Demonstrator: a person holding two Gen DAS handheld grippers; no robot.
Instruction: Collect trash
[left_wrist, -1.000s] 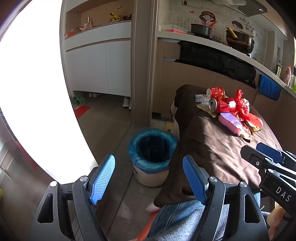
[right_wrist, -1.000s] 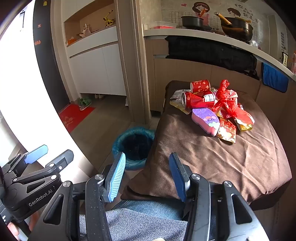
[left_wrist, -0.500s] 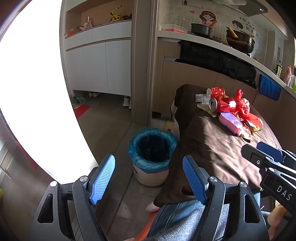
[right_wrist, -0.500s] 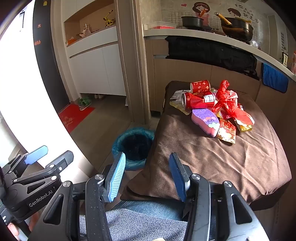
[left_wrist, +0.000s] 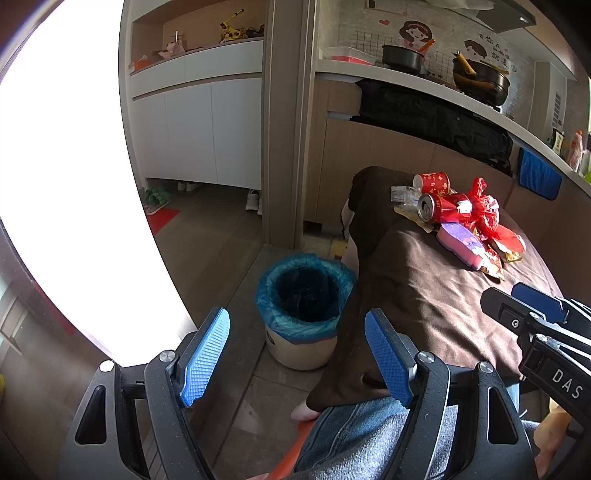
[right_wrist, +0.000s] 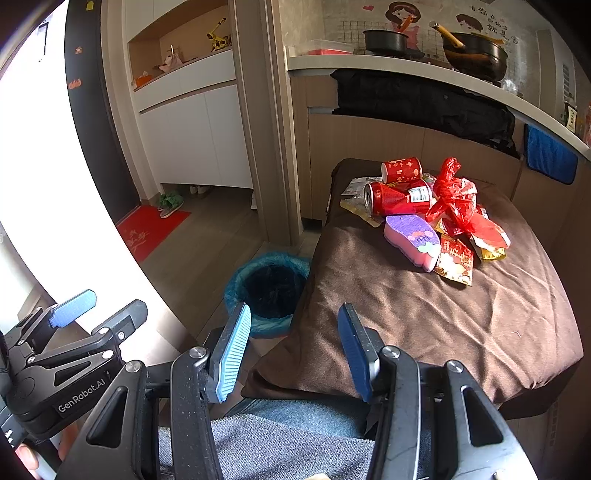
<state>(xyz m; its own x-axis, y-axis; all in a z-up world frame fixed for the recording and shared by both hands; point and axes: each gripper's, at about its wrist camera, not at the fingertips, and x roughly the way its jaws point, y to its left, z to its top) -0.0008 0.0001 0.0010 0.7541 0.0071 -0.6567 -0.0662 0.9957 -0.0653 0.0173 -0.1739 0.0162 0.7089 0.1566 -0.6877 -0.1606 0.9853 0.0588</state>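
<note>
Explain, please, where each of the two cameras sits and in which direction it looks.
Left wrist view: sits on the left tongs, looking forward and down at the blue-lined round trash bin; open blue pads and a jeans-clad leg show, with the right tongs at the right edge.
Right wrist view: sits on the right tongs, looking at the brown cloth-covered table; the left tongs appear at lower left.
Both share the bin, the table and the crushed red drink can.
</note>
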